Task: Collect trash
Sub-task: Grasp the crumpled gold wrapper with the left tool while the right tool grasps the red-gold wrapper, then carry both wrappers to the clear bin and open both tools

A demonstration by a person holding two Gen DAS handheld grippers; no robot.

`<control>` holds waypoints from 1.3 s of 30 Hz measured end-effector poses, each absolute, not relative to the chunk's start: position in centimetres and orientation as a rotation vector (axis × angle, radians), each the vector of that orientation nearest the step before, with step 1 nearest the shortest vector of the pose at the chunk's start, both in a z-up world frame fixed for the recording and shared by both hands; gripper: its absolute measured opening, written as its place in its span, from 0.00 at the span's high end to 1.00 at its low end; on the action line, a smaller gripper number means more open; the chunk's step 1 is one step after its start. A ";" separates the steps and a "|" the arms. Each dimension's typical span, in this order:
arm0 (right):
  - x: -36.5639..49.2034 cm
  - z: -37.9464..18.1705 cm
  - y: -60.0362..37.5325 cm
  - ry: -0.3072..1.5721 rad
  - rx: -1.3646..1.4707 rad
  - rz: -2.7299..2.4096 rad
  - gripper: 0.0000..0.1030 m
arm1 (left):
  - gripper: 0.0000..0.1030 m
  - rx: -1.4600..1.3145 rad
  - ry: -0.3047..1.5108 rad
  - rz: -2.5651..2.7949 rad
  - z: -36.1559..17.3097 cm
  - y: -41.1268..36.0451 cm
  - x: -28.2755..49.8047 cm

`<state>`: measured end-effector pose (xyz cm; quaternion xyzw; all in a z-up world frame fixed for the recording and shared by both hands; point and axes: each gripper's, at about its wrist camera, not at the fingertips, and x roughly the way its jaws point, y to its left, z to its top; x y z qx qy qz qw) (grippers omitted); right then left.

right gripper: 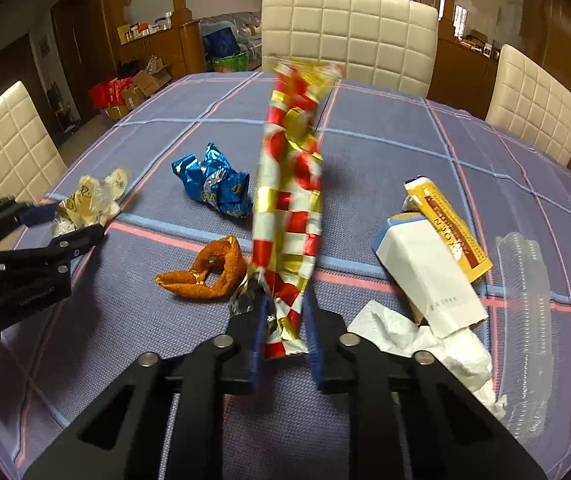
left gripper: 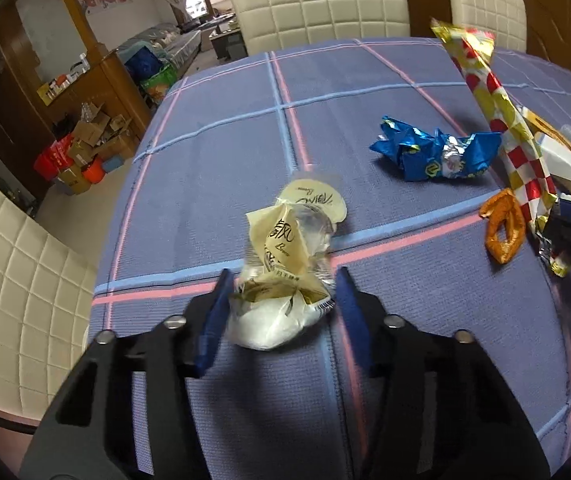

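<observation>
A crumpled cream and clear wrapper [left gripper: 285, 256] lies on the blue checked tablecloth [left gripper: 225, 140], and my left gripper [left gripper: 281, 280] is shut on its near end, a blue pad against each side. From the right wrist view the same wrapper [right gripper: 89, 196] sits between the left gripper's [right gripper: 73, 220] fingers. My right gripper [right gripper: 285, 300] is shut on the lower end of a long red, white and gold checked wrapper [right gripper: 289, 200], which stands up from the jaws. In the left wrist view that wrapper [left gripper: 501, 120] rises at the right edge above the right gripper [left gripper: 553, 224].
A crumpled blue foil wrapper [right gripper: 215, 182] and an orange wrapper [right gripper: 213, 272] lie between the grippers. To the right are a white carton [right gripper: 425, 276], a yellow box [right gripper: 449, 224], crumpled tissue [right gripper: 425, 340] and clear plastic packaging [right gripper: 525, 320]. Cream padded chairs [right gripper: 349, 36] ring the table.
</observation>
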<state>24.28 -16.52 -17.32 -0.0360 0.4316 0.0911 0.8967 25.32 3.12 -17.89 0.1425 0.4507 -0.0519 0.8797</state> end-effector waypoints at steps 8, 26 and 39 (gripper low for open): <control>23.0 -15.3 -15.6 0.834 -0.087 0.190 0.86 | 0.58 0.278 0.904 -0.106 -16.6 3.9 23.8; 18.9 -14.1 -1.9 0.820 -0.238 0.489 0.86 | 0.58 0.238 0.769 0.083 -12.7 13.6 16.6; 17.5 -13.6 9.5 0.813 -0.347 0.683 0.86 | 0.32 0.108 0.789 0.340 -13.6 26.1 12.9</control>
